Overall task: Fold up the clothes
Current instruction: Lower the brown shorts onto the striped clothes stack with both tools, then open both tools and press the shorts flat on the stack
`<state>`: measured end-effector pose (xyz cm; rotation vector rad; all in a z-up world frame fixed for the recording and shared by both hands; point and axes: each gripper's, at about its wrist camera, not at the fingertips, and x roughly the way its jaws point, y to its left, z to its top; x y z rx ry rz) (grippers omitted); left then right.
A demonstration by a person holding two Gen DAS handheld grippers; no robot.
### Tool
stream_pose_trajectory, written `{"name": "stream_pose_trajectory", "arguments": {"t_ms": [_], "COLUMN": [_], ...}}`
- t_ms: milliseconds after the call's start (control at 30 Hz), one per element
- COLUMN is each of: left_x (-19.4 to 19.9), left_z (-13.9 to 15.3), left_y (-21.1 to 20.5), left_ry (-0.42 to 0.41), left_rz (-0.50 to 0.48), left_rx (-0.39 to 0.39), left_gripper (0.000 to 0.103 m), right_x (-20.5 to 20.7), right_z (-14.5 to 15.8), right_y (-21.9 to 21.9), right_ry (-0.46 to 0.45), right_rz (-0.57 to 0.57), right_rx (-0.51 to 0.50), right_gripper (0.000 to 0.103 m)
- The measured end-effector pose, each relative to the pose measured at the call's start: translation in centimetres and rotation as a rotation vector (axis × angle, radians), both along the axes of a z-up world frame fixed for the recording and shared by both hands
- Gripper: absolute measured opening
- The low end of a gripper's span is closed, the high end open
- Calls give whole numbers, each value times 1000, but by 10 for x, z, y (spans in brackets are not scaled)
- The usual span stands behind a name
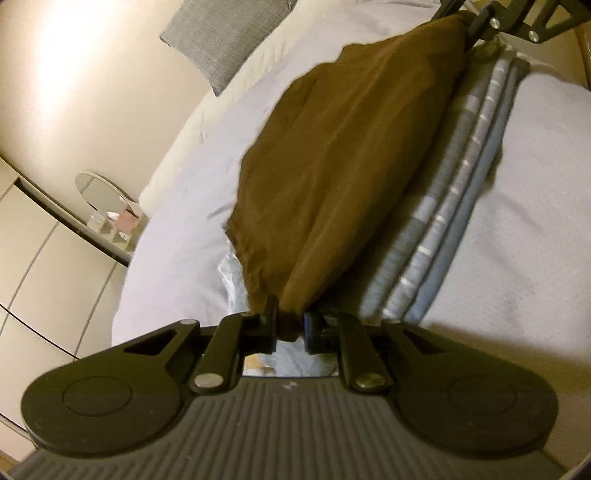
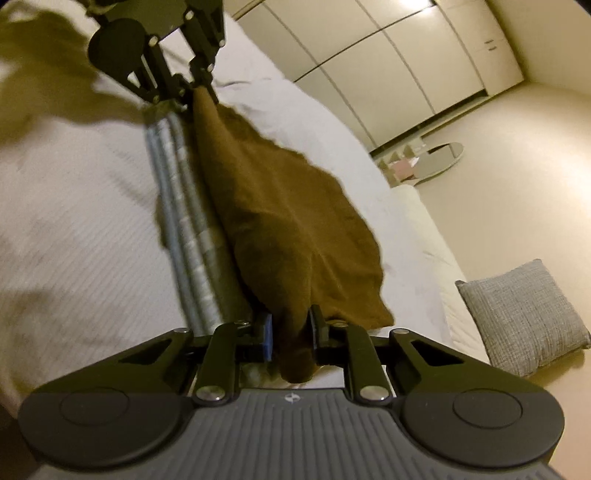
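Note:
A brown garment [image 1: 332, 173] hangs stretched between my two grippers above a white bed [image 1: 177, 206]. My left gripper [image 1: 290, 328] is shut on one end of it. My right gripper [image 2: 291, 332] is shut on the other end of the brown garment [image 2: 291, 221]. Each gripper shows in the other's view, the right one at top right [image 1: 476, 26] and the left one at top left [image 2: 184, 92]. Beside and under the brown garment lies a stack of folded grey and blue clothes [image 1: 443, 206], also in the right wrist view [image 2: 192, 229].
A grey cushion [image 1: 225, 40] lies off the bed's far side, also in the right wrist view [image 2: 524, 314]. A round mirror [image 1: 103, 192] and small items stand by the cream cabinets [image 2: 406, 66]. The white bed [image 2: 74, 229] spreads around the stack.

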<state>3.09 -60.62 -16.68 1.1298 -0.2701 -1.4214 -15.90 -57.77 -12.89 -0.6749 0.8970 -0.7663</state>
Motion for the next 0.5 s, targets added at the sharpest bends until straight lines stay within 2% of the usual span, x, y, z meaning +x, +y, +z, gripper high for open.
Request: {"name": "stream_pose_trajectory", "arguments": {"t_ms": [33,133,333,500], "left_x": [0,-2,3,22], "left_z": [-6,-18,-4,10], "left_y": [1,10,26,55], "left_ry": [-3,-12,10,31], "left_rz": [-6,-16,9,79], "left_rx": [29,26,20,16], "left_gripper": [11,10,10,11], "right_x": [0,-6,-17,-22], "right_z": [-3,-21,-24,-2], "right_y": [2,8,12,7], "right_ry": [8,44,41,-77], "right_rz": [0,9,-10,-26], "right_rx": [6,19,3,58], "right_gripper": [18,19,21,25]}}
